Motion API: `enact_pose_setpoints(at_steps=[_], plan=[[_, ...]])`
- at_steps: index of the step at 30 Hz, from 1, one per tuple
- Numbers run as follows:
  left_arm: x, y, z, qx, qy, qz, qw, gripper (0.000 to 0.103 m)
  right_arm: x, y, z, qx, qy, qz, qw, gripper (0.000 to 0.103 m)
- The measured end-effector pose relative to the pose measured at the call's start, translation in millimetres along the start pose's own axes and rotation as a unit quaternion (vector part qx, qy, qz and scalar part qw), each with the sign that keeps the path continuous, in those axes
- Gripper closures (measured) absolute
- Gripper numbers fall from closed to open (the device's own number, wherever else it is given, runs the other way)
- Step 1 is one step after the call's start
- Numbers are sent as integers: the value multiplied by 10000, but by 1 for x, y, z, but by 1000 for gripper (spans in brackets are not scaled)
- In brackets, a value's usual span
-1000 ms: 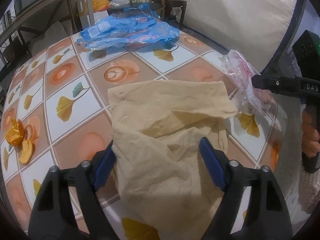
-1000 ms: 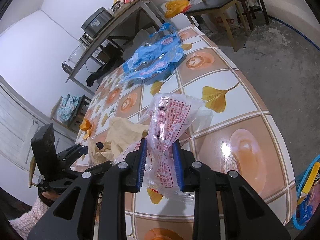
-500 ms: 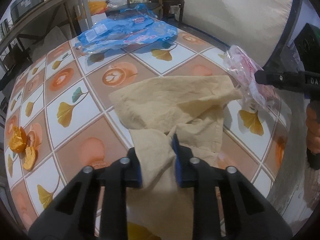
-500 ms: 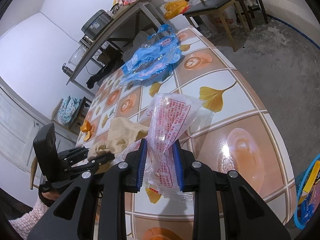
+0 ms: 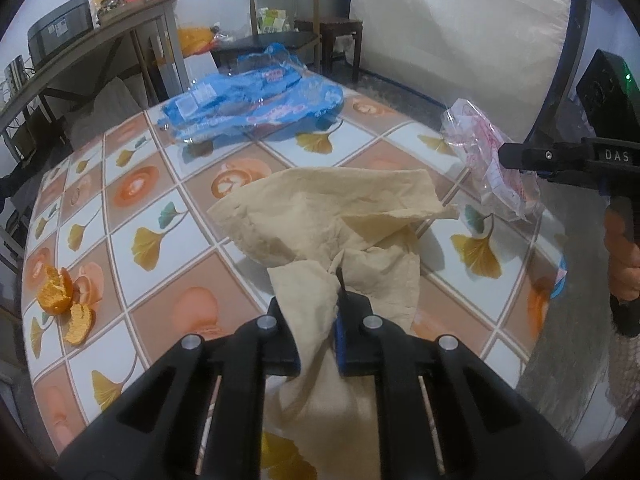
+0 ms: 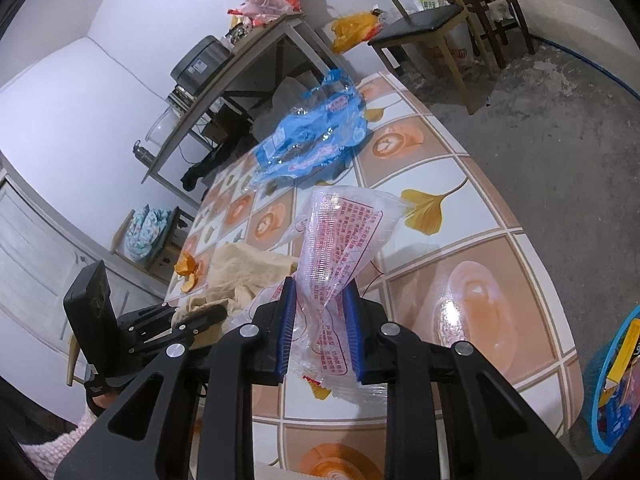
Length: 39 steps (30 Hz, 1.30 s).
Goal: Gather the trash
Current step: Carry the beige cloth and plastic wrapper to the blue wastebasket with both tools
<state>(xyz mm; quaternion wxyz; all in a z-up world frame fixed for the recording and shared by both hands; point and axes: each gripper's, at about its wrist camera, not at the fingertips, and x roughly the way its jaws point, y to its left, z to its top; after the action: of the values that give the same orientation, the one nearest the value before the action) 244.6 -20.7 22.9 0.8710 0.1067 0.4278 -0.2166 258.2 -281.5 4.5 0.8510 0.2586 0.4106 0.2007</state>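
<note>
- Left gripper [image 5: 316, 332]: jaws have just been closing and are clamped on the crumpled tan paper [image 5: 340, 216], lifted partly off the tiled table [image 5: 120, 248].
- Right gripper [image 6: 320, 328]: jaws pinched on the clear red-printed wrapper [image 6: 340, 240], just above the table's near edge.
- Blue plastic bag [image 5: 256, 104] lies at the far side.

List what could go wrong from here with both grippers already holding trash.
1. The left gripper is shut on only a bunched fold of the tan paper; most of the sheet trails loose and could tear or slip out when lifted.
2. The right gripper pinches the thin clear plastic bag; slick film may slide free.
3. The orange peels and blue wrapper remain on the table, easy to overlook.
</note>
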Motion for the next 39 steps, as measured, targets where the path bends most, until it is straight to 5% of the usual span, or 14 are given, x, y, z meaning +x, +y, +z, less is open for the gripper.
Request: enact_pose_setpoints(at_steps=[13, 21, 32, 39], plan=[[-27, -10, 1, -79, -320, -166, 9993, 93, -45, -2, -2, 57, -450, -65, 9989, 80], [-41, -33, 11, 24, -623, -442, 9971, 93, -113, -24, -12, 288, -1032, -550, 9927, 80], [-38, -97, 38, 391, -766, -1081, 9904, 93, -202, -82, -48, 987, -1690, -1227, 9730, 80], [-30, -171, 60, 826, -737, -1713, 9790, 93, -238, -120, -79, 1425, -1987, -1590, 9565, 80]])
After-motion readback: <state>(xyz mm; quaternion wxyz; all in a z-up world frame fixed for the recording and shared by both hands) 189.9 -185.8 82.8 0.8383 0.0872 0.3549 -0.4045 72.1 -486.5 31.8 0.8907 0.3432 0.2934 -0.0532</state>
